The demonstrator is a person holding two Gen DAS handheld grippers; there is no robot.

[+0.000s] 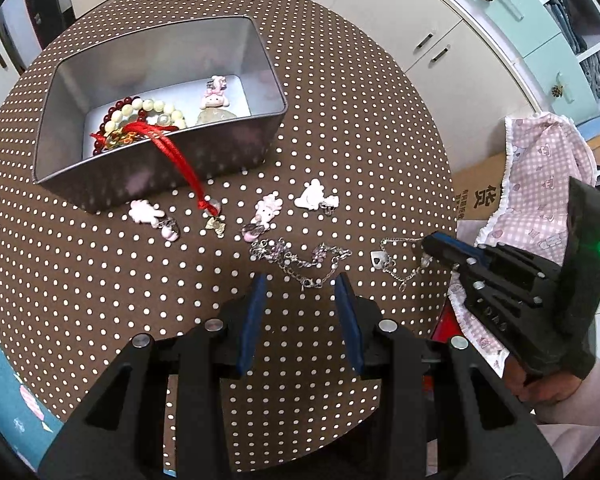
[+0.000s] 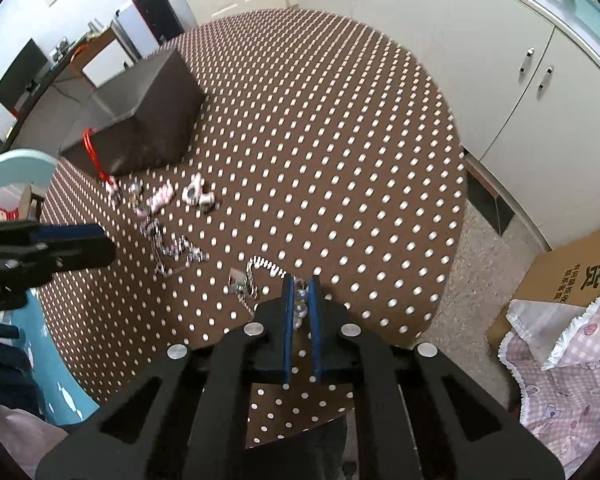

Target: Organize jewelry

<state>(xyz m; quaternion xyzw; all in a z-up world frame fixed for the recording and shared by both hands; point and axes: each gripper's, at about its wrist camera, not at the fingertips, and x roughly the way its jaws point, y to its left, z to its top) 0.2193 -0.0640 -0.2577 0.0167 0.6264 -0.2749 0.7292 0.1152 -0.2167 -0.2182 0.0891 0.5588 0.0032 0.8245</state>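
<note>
Near the tin (image 1: 156,168), on the dotted bench (image 1: 340,100), the left hand-held gripper (image 1: 302,284) hovers with its jaws wide apart and empty, just before a silver chain (image 1: 300,258). The right hand-held gripper (image 2: 300,280) has its jaws nearly closed on the beaded end of a second chain (image 2: 260,266), further from the tin. Pink charms (image 1: 266,210) lie between tin and chains. A red cord (image 1: 176,156) hangs over the tin's wall; beads (image 1: 140,110) lie inside.
</note>
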